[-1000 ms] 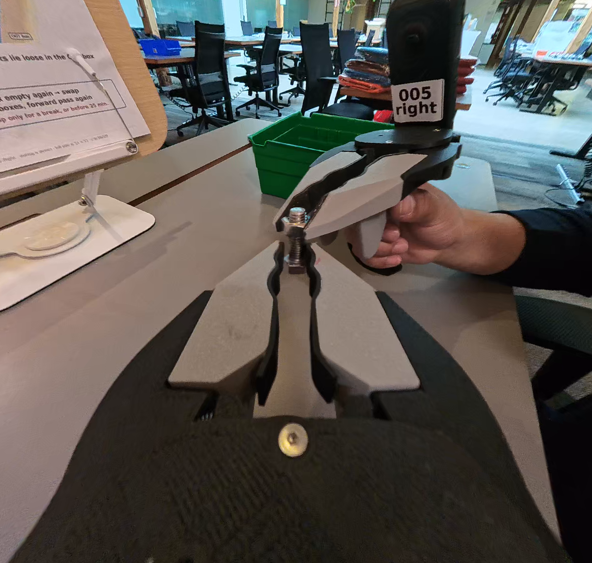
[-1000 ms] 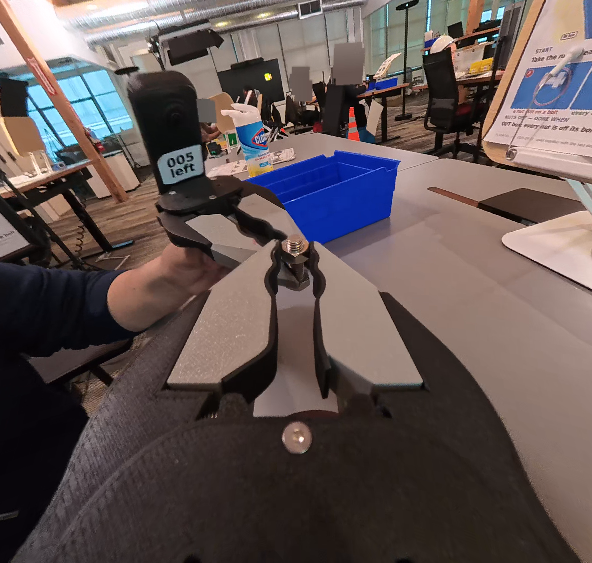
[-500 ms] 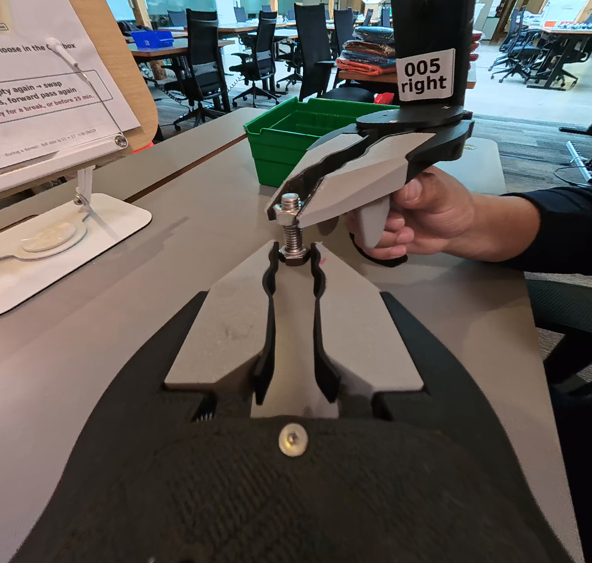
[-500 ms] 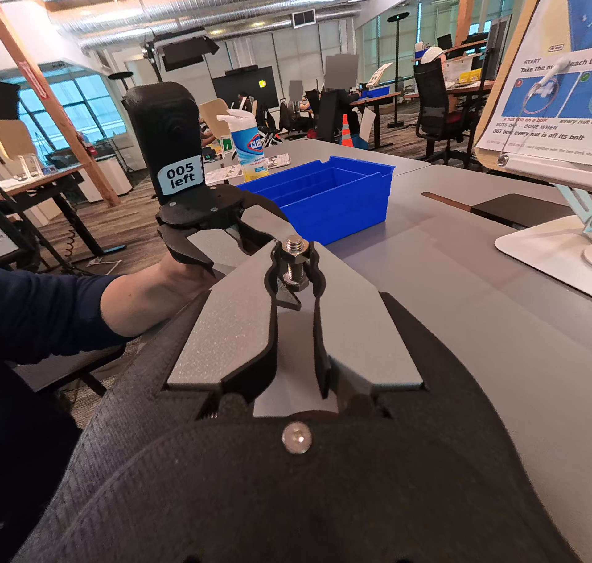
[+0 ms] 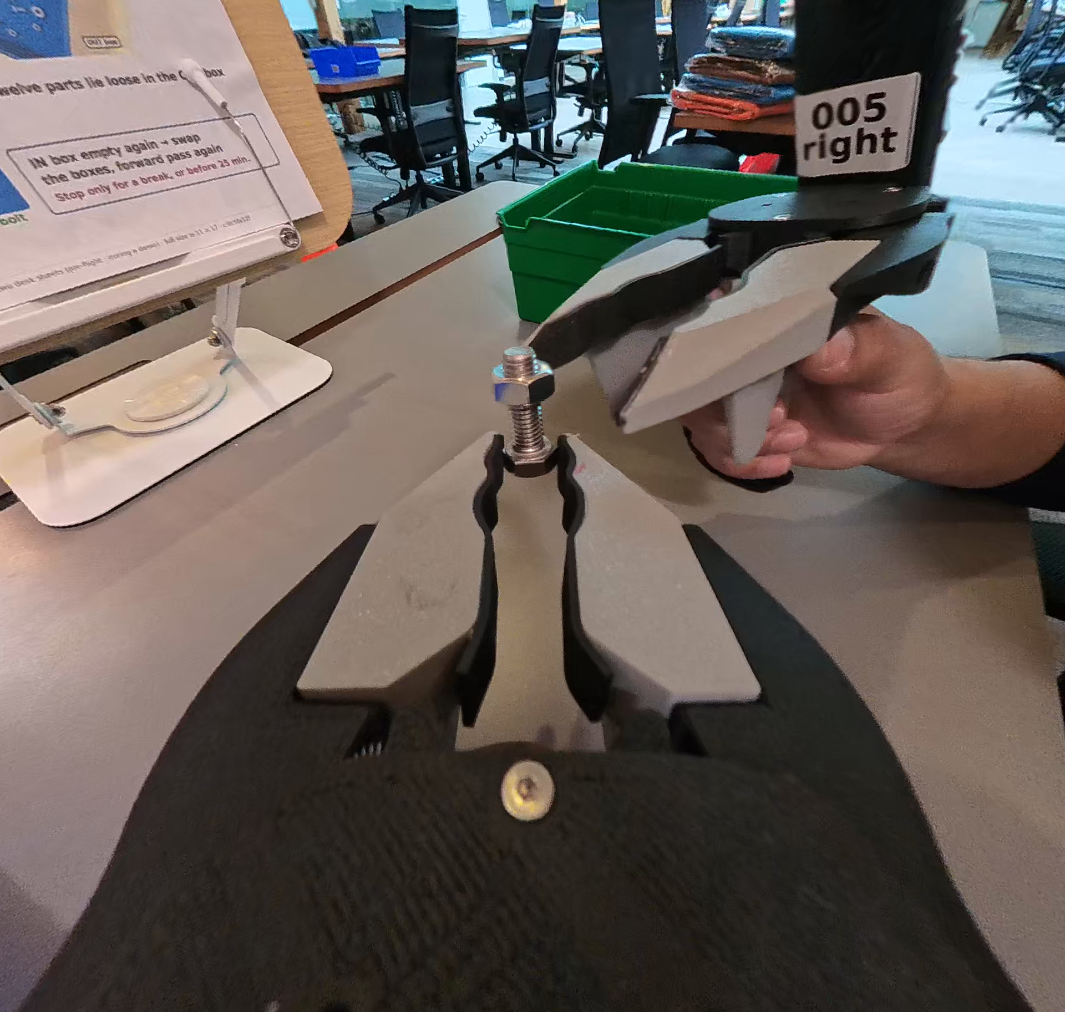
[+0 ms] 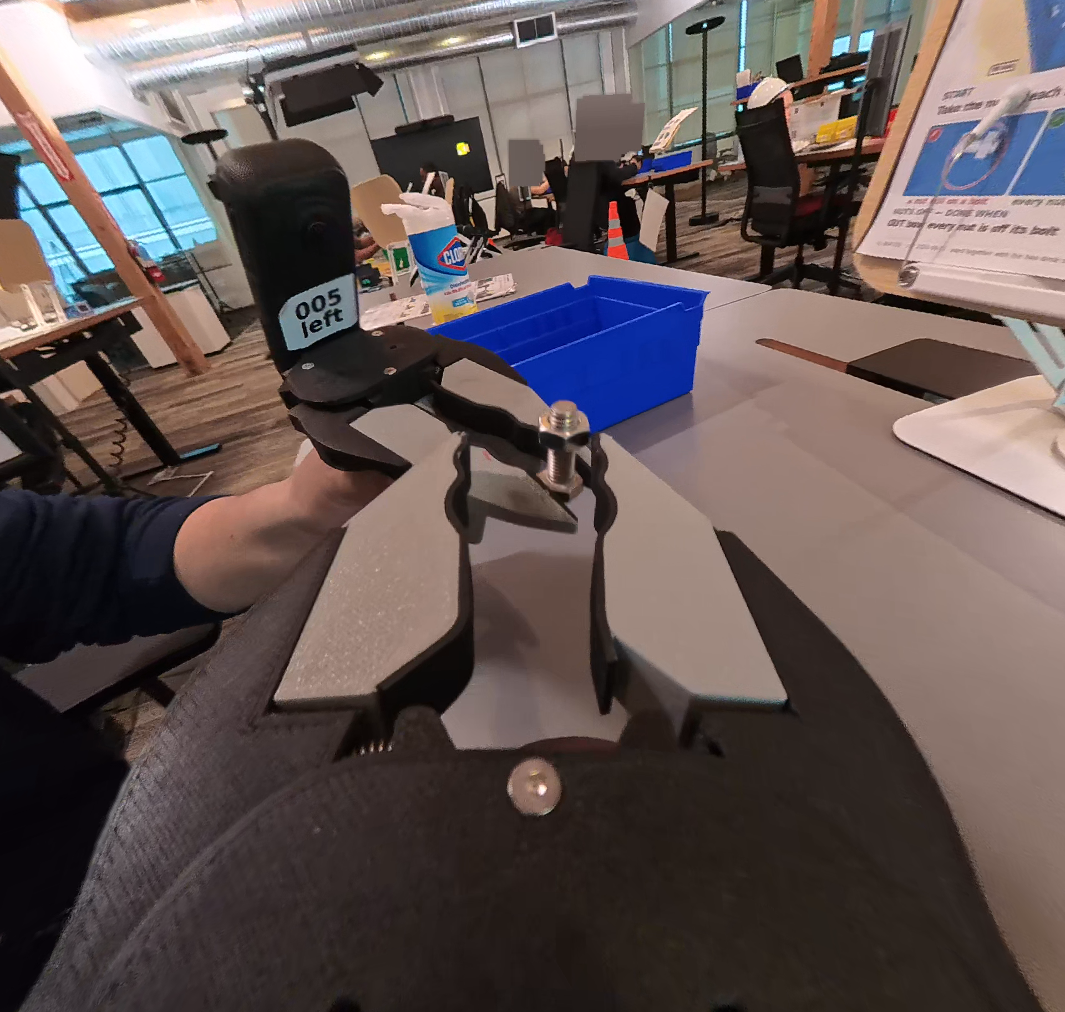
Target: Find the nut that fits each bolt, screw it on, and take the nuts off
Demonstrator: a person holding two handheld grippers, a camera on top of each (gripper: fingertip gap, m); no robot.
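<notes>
A silver bolt [image 5: 523, 425] stands upright with a hex nut [image 5: 523, 388] threaded on near its top. My left gripper [image 5: 527, 457] is shut on the bolt's head and holds it above the grey table [image 5: 346, 494]. My right gripper [image 6: 530, 454] is open. The nut [image 6: 563, 431] and the bolt [image 6: 562, 463] stand near its right finger [image 6: 602, 466], and neither pad presses on them. In the left wrist view the right gripper [image 5: 582, 385] sits just right of the bolt's top with its jaws apart. The left gripper's fingers [image 6: 518, 500] reach in from the left.
A green bin [image 5: 576, 247] stands behind the bolt in the left wrist view. A blue bin [image 6: 605, 345] and a wipes canister [image 6: 438, 258] stand at the back in the right wrist view. An instruction sheet on a stand [image 5: 144, 149] is to one side, also in the right wrist view [image 6: 979, 178]. Less than 4 cm separates the two grippers' tips.
The right gripper was shut on the nut; it has opened and drawn back a little. The left gripper still holds the bolt, now by its head, with more thread showing.
</notes>
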